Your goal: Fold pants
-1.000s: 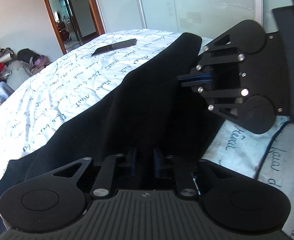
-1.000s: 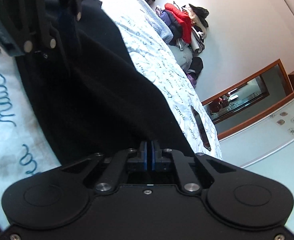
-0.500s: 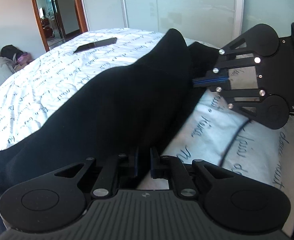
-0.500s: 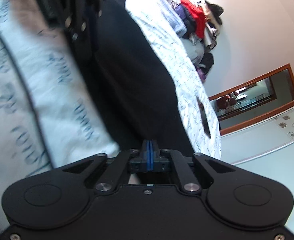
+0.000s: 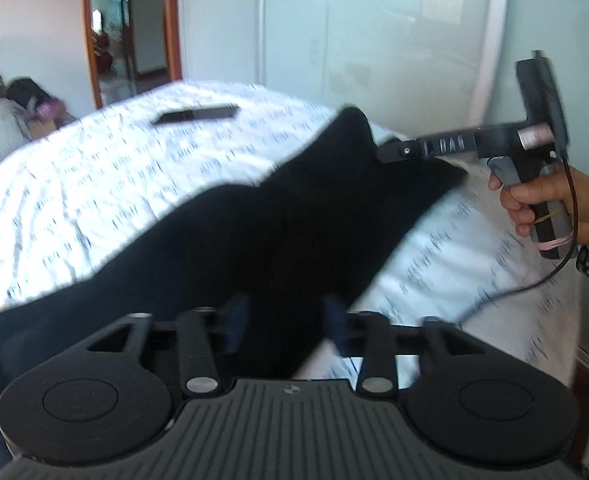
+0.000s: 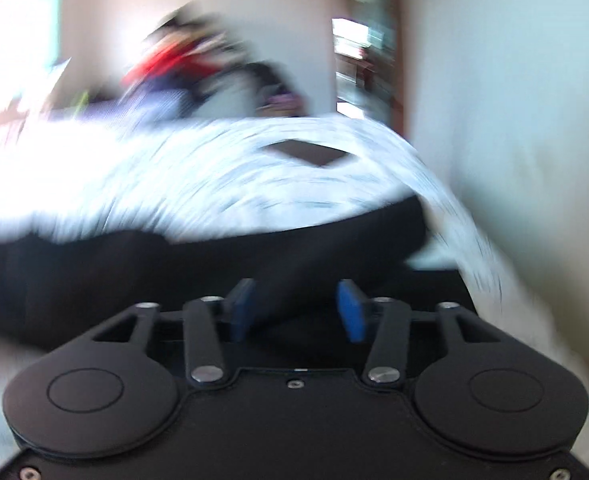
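Note:
The black pants (image 5: 278, 216) lie in a long band across the white bedspread (image 5: 94, 184). My left gripper (image 5: 285, 320) hovers over their near end. Its jaws are opening, and fabric lies between the blue pads without being pressed. At the far end, a hand (image 5: 550, 204) holds my right gripper (image 5: 390, 152) side-on, its tip just above the pants' far corner. The right wrist view is blurred by motion. There the right gripper (image 6: 294, 308) stands over the pants (image 6: 174, 272) with its jaws opening and nothing pinched between them.
A dark phone (image 5: 196, 115) lies flat on the far part of the bed. A pile of clothes (image 6: 182, 60) sits against the wall beyond the bed. A wooden-framed doorway (image 5: 130, 40) and pale sliding wardrobe doors (image 5: 374, 40) stand behind. The right gripper's cable (image 5: 534, 284) hangs over the bed edge.
Both grippers were shut on the pants and now stand open, with the fabric dropped onto the bed. The right gripper has rolled upright and drawn back to the right.

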The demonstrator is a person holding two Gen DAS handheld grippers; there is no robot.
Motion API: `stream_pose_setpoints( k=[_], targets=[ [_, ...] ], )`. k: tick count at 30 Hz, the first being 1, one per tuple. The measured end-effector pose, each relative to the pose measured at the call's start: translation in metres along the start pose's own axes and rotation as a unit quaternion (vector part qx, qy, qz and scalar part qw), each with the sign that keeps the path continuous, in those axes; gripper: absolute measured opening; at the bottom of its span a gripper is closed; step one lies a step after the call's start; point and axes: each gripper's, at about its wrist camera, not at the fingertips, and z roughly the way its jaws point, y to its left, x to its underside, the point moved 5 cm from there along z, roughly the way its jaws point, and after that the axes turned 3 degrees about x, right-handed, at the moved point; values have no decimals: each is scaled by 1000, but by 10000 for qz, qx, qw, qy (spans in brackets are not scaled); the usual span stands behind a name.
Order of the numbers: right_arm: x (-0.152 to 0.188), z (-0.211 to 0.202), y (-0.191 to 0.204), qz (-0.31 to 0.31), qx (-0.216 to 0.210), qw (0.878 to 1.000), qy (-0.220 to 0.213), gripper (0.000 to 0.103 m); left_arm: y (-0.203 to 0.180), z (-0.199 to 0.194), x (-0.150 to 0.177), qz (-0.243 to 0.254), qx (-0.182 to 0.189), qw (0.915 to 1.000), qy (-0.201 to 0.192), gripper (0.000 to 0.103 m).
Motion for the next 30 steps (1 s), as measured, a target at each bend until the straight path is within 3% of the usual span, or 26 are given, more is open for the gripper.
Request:
stream_pose_setpoints(
  k=[2,4,5,6,9,11,13,14,16,19,21,24,27,30],
  targets=[
    [-2,23,-29,1330,-516,9892,343,51,-2,14,-6,100,-373,9992,61,67],
    [3,40,-42,2425,-1045,9634,459,51,1,28,-6,45,-581,9980,247,66],
    [4,45,-43,2749,-1158,9533,472,42,2,34,-5,-28,-607,9976,336,66],
    [1,46,-38,2794,-1117,9526,448,25,3,39,-4,-94,-588,9974,405,66],
    [-20,45,-3,2006,-920,9750,241,20,3,48,3,-283,-506,9971,491,67],
    [-38,60,27,1505,-1037,9826,329,20,2,53,6,-359,-503,9967,524,67],
    [-51,85,59,988,-1255,9859,507,35,2,55,8,-418,-544,9964,506,68],
    [-54,101,75,738,-1372,9859,617,51,3,56,8,-443,-561,9962,498,70],
    [-60,128,87,590,-1290,9857,909,52,4,57,9,-513,-596,9957,495,72],
    [-77,116,85,520,-1253,9901,351,47,7,57,12,-552,-627,9955,456,77],
    [-85,102,69,465,-943,9945,26,48,9,56,16,-562,-634,9956,409,80],
    [-80,88,27,412,-494,9979,44,48,12,58,17,-622,-615,9955,352,83],
    [-73,90,23,368,-643,9968,314,48,13,59,17,-681,-622,9953,302,85],
    [-68,102,44,139,-787,9957,477,48,10,59,18,-652,-701,9950,272,87]
  ],
)
